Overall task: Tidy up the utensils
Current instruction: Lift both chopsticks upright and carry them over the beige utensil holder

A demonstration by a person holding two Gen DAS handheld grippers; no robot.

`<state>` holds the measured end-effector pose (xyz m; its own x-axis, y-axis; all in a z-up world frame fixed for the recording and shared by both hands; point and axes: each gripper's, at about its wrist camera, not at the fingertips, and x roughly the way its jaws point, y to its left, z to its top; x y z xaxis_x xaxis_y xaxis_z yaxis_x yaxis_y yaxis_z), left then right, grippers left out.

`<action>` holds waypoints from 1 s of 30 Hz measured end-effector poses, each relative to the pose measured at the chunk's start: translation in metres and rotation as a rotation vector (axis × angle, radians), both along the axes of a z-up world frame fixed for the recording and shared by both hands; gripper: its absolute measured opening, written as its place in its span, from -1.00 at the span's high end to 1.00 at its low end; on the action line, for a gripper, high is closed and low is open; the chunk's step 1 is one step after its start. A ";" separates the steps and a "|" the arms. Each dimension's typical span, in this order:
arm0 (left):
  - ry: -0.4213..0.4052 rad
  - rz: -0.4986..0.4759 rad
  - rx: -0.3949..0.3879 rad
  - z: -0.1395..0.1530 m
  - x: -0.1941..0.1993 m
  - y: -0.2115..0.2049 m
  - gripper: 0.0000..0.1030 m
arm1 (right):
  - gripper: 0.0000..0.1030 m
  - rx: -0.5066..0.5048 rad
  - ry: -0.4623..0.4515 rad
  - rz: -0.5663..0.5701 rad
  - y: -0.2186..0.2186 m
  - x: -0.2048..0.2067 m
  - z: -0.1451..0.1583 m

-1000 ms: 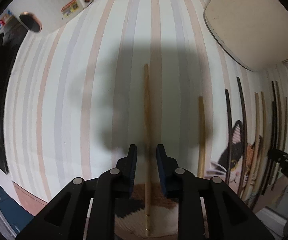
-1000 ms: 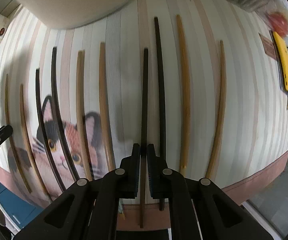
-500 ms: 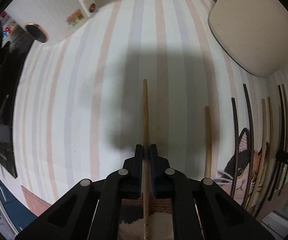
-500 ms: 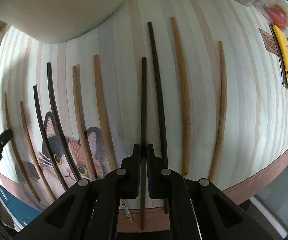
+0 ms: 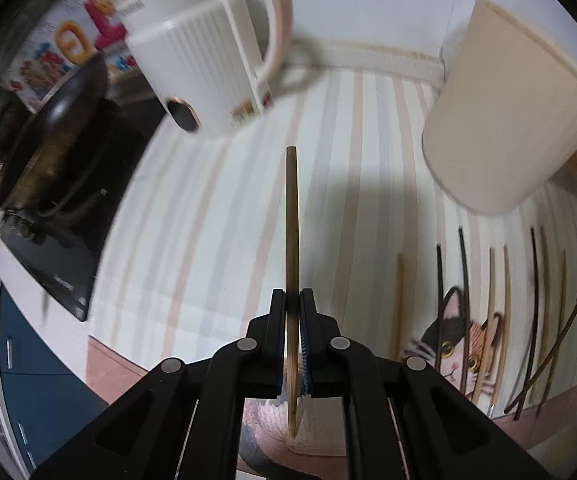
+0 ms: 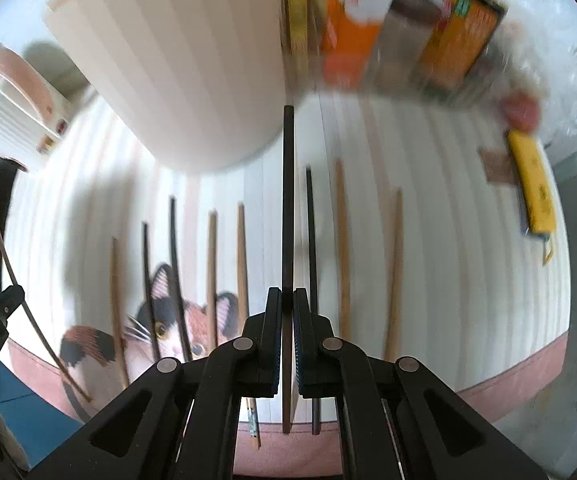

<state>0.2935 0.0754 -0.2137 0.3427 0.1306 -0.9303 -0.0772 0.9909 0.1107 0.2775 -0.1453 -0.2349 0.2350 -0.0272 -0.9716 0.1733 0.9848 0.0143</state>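
Observation:
My left gripper [image 5: 292, 300] is shut on a light wooden chopstick [image 5: 291, 216] and holds it lifted above the striped mat [image 5: 208, 220], pointing toward the back. My right gripper [image 6: 284, 300] is shut on a black chopstick [image 6: 288, 184], also lifted, its tip near the cream ribbed cup [image 6: 192, 60]. Several wooden and black chopsticks [image 6: 212, 256] lie in a row on the mat over the cat picture [image 6: 168, 320]. The cream cup also shows in the left wrist view [image 5: 508, 120] at the right. The left gripper with its chopstick shows at the left edge of the right wrist view [image 6: 4, 304].
A white and pink holder [image 5: 208, 52] stands at the back left. A dark pan on a black stove [image 5: 48, 152] is at the left. Boxes and packets [image 6: 408, 32] line the back right; a yellow cutter [image 6: 532, 184] lies at the right.
Both grippers have lifted their chopsticks off the mat and tilted up, so the cup, holder and back items now show. The left gripper went from open to shut on the wooden chopstick.

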 end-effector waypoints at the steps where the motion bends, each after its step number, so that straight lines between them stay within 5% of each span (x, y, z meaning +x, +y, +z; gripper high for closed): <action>1: -0.011 0.005 0.002 0.005 -0.001 -0.001 0.92 | 0.89 0.005 -0.019 0.005 0.000 -0.002 0.007; 19: -0.224 0.024 0.007 0.081 -0.006 -0.032 0.92 | 0.90 0.040 -0.219 0.061 -0.023 0.018 0.067; 30: -0.381 -0.022 -0.155 0.183 0.008 -0.053 0.92 | 0.90 0.066 -0.341 0.094 -0.028 0.034 0.157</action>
